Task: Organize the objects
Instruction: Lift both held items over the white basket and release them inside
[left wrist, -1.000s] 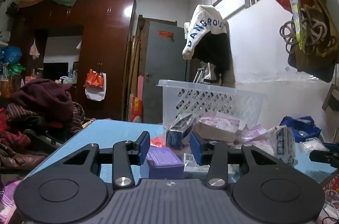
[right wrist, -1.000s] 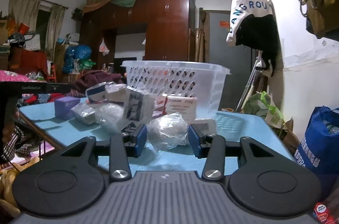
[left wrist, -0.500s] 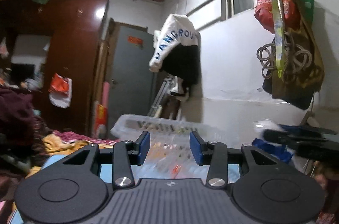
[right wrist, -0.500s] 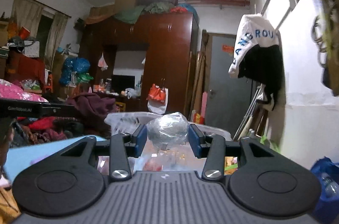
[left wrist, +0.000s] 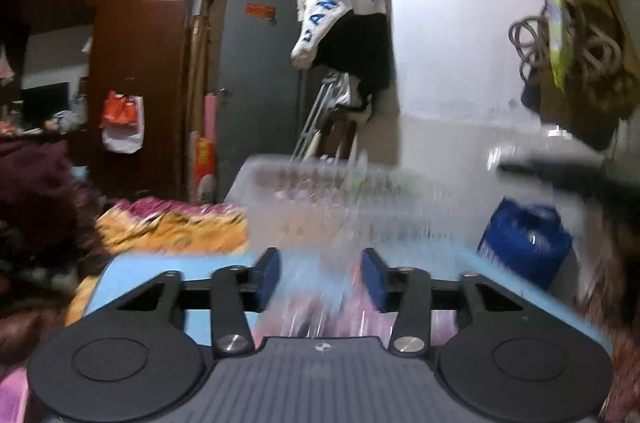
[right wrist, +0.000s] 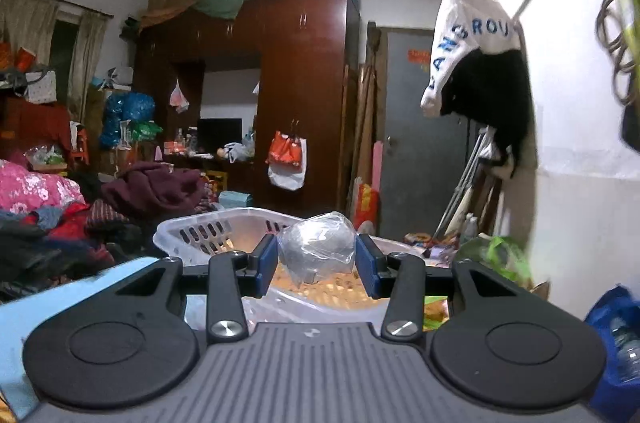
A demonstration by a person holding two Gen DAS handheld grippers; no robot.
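My right gripper (right wrist: 316, 265) is shut on a crumpled clear plastic bag (right wrist: 318, 247) with something grey inside. It holds the bag just above the near rim of the white slotted laundry basket (right wrist: 192, 229). The left wrist view is blurred by motion. There my left gripper (left wrist: 322, 277) hangs over the blue table (left wrist: 132, 275), its jaws opening, and I make out nothing gripped between the blue pads (left wrist: 269, 273). Smeared pink packets (left wrist: 352, 319) lie below and behind the gap. The basket (left wrist: 320, 191) stands just beyond.
A blue bag (right wrist: 616, 335) sits on the floor to the right. Piled clothes (right wrist: 48, 219) fill the left side. A white and black jacket (right wrist: 476, 63) hangs on the right wall, with bags and coiled rope (left wrist: 576, 63) hung nearer. A dark wardrobe (right wrist: 300, 83) stands behind.
The right gripper has lifted the plastic bag off the table up to the basket's rim. The left view swung up and right, off the purple box, and its pads stand slightly wider apart.
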